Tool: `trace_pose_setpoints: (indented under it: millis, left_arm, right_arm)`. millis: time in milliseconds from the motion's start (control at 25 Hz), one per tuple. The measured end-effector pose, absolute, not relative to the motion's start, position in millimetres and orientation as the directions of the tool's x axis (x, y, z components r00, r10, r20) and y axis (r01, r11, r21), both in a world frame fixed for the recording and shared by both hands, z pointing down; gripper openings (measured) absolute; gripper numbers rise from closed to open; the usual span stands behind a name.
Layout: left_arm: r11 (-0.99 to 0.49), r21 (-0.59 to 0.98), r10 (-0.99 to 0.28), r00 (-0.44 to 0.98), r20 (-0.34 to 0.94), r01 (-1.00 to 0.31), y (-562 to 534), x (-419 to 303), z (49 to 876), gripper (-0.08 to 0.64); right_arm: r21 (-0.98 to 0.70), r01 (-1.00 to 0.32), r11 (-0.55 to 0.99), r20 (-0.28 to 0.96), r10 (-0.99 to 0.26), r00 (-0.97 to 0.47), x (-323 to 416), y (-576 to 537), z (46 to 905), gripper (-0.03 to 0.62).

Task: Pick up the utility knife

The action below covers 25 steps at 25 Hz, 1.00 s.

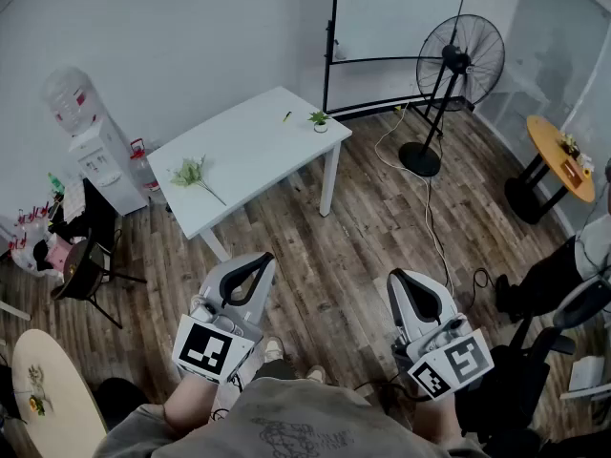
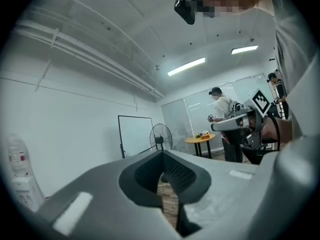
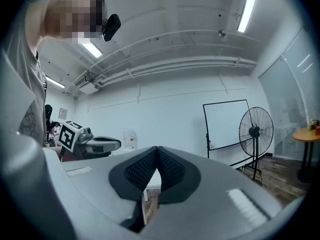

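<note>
Two empty grippers, approach not begun
Left gripper [image 1: 265, 258] and right gripper [image 1: 394, 279] have tips pinched together, well apart from the table [image 1: 239, 151]; the likely utility knife [image 1: 286, 116] lies by its far edge. Next: step closer, spread one claw

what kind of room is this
Probably an office or workroom, not a home: a rolling whiteboard by the wall, a plain white table on wood flooring, and a water dispenser in the corner.
</note>
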<state>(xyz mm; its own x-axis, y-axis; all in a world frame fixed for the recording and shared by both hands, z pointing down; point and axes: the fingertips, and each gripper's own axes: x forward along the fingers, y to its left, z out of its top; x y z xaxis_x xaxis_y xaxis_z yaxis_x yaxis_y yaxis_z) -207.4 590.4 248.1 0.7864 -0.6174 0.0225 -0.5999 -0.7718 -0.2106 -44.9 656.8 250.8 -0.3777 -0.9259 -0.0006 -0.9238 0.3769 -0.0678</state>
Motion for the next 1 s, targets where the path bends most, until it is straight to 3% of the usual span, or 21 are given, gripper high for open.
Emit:
trace_pose_setpoints:
  millis: [800,1000]
  left_arm:
    - [-0.776,-0.153,-0.624,0.78,0.042,-0.612,597,-185,255,0.0]
    - [-0.698,-0.135,-0.71,0.705,0.002,-0.703,588,-199,256,0.002]
  right_arm:
    - [-0.031,-0.925,0.38,0.04,-0.924,-0.381,-16,663,269,0.028]
    - [-0.036,-0.916,0.4,0.057,-0.914,-0.401,-18,667,276,0.029]
